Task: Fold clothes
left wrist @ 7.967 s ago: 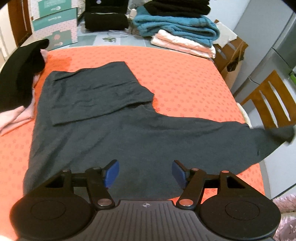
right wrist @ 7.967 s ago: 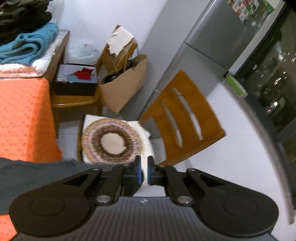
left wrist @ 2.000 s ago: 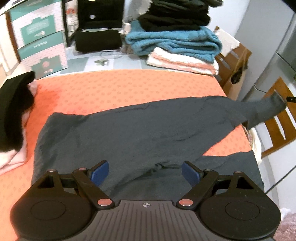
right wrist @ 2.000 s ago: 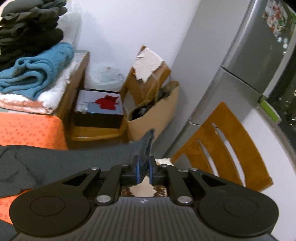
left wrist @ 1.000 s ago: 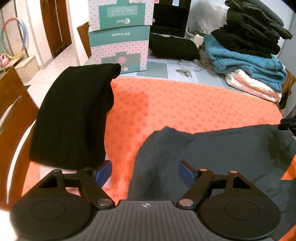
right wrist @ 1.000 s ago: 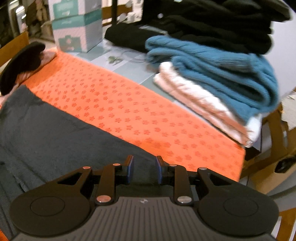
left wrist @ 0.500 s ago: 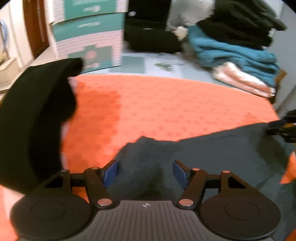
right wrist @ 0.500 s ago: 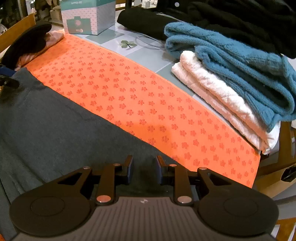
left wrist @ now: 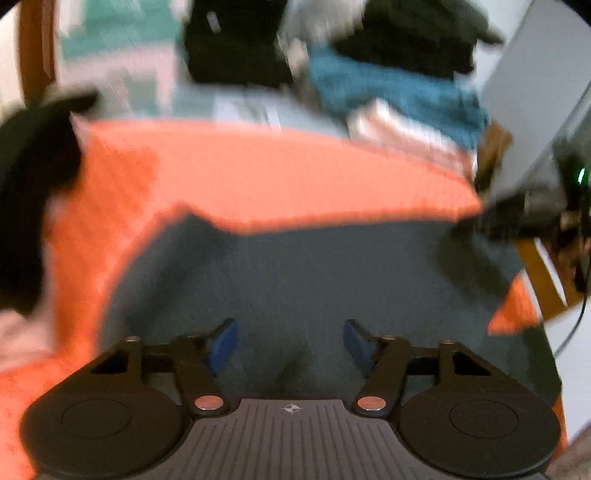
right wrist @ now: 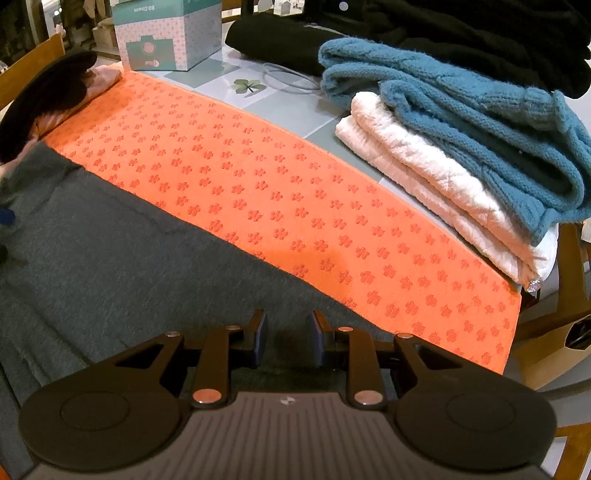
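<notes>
A dark grey garment [left wrist: 295,280] lies spread on the orange patterned cloth [left wrist: 258,177]; it also shows in the right wrist view [right wrist: 110,266]. My left gripper [left wrist: 290,345] is open and empty, low over the garment's near part; this view is blurred. My right gripper [right wrist: 286,341] is open and empty, just above the garment's right end near the cloth's right edge. The right gripper also appears at the right edge of the left wrist view [left wrist: 517,218].
A stack of folded clothes, teal knit [right wrist: 461,110] over white quilted [right wrist: 424,184] with black on top, stands at the back right. A black garment [right wrist: 44,96] over pink lies at the left. A teal and pink box [right wrist: 162,33] stands behind. Wooden chair [left wrist: 543,280] at right.
My left gripper has swung right and back over the garment, now showing more of it. My right gripper has let go of the sleeve end and hovers open over it.
</notes>
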`<state>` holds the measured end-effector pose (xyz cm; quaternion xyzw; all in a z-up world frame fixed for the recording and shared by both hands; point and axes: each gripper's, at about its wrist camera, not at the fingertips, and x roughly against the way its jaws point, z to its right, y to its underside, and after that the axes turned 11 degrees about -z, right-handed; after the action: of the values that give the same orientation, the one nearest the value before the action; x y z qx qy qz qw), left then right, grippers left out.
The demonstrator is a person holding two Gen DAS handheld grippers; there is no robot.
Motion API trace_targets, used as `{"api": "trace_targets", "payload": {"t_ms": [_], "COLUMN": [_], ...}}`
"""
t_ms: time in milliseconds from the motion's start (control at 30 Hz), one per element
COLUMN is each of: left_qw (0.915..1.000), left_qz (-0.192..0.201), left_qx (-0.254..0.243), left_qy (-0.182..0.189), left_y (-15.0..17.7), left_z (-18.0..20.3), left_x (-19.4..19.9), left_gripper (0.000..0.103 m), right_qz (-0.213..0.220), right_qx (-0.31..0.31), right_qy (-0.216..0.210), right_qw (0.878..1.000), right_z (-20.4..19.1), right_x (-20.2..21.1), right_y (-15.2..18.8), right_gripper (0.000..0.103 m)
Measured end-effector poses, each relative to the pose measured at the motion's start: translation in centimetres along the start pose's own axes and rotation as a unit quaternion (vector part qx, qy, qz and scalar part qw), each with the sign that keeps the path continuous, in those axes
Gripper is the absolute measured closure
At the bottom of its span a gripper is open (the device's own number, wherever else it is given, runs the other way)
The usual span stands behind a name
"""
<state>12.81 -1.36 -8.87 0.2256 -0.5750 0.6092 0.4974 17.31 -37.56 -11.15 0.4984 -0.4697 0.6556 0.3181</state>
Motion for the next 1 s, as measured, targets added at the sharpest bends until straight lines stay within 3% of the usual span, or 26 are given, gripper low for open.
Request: {"api": "trace_targets", "payload": {"t_ms": [100,267,533,667,733,867,1000], "left_qw": [0.9982,0.9922,0.9869,0.9883,0.9892,0.9913,0.9934], "left_qz": [0.041,0.042,0.023,0.0,-0.006,-0.015,-0.022], "left_qx": [0.031,0.083,0.134,0.119,0.111,0.106,0.096], "left_qy": [-0.033,-0.083,-0.087,-0.096,-0.096,-0.077,-0.059], "left_y": [-0.6,-2.1,-3.4,-3.3,-3.0,-2.4,-2.2], "left_z": [-1.6,-5.0,-7.4,-6.6,-6.2,-5.4,-4.5], "left_x": [1.6,0.7,-1.6,-2.9,-3.3,-3.7,-4.1], "left_gripper": [0.043,0.048,0.06,0.059,0.053,0.053,0.052], "right_qz": [0.002,0.002,0.004,0.0,-0.001,-0.003,-0.008], "right_qx": [0.002,0.013,0.026,0.03,0.034,0.044,0.053], "right_qy": [0.002,0.004,0.001,0.002,0.003,0.011,0.01], "right_qw": [1.0,1.0,1.0,1.0,0.999,0.999,0.999], "right_z": [0.2,0.2,-0.3,-0.4,-0.4,-0.3,-0.4], "right_x": [0.0,-0.4,-0.9,-1.4,-1.5,-1.7,-2.2], "right_y": [-0.2,-0.9,-2.0,-2.1,-2.1,-2.2,-2.4], "right_gripper": [0.074,0.074,0.074,0.074,0.074,0.064,0.064]}}
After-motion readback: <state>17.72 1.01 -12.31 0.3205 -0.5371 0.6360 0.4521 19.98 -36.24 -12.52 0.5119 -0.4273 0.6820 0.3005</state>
